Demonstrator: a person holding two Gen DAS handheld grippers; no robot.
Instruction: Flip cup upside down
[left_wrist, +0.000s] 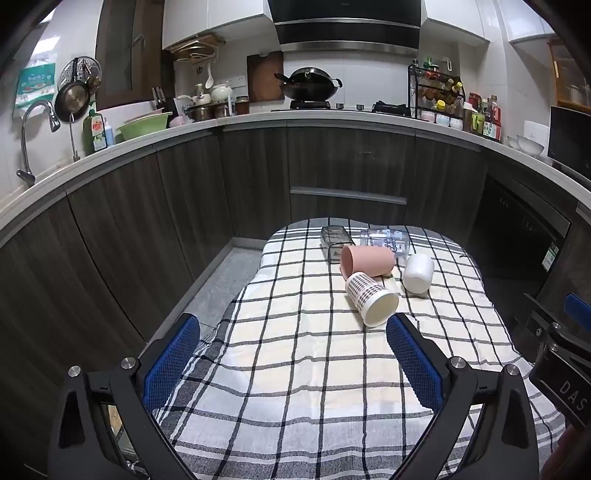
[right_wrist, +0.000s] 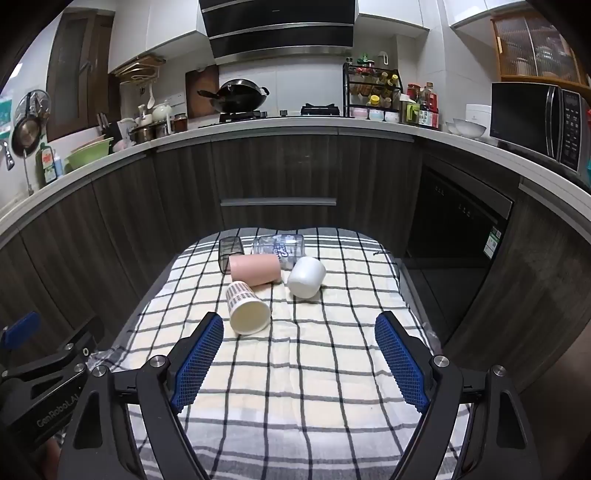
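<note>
Several cups lie on their sides on a checked cloth (left_wrist: 295, 369) (right_wrist: 314, 369). A patterned paper cup (left_wrist: 371, 299) (right_wrist: 247, 308) lies nearest, mouth toward me. Behind it lie a pink cup (left_wrist: 367, 260) (right_wrist: 255, 269), a white cup (left_wrist: 418, 274) (right_wrist: 306, 277), a dark clear cup (left_wrist: 334, 240) (right_wrist: 229, 251) and a clear printed glass (left_wrist: 386, 242) (right_wrist: 280, 247). My left gripper (left_wrist: 293, 332) is open and empty, short of the cups. My right gripper (right_wrist: 299, 330) is open and empty, with the paper cup just beyond its left finger.
The cloth covers a small table in front of dark kitchen cabinets (left_wrist: 332, 173). The counter behind holds a wok (left_wrist: 308, 84), a spice rack (left_wrist: 436, 92) and a microwave (right_wrist: 535, 122). Each gripper shows at the edge of the other's view.
</note>
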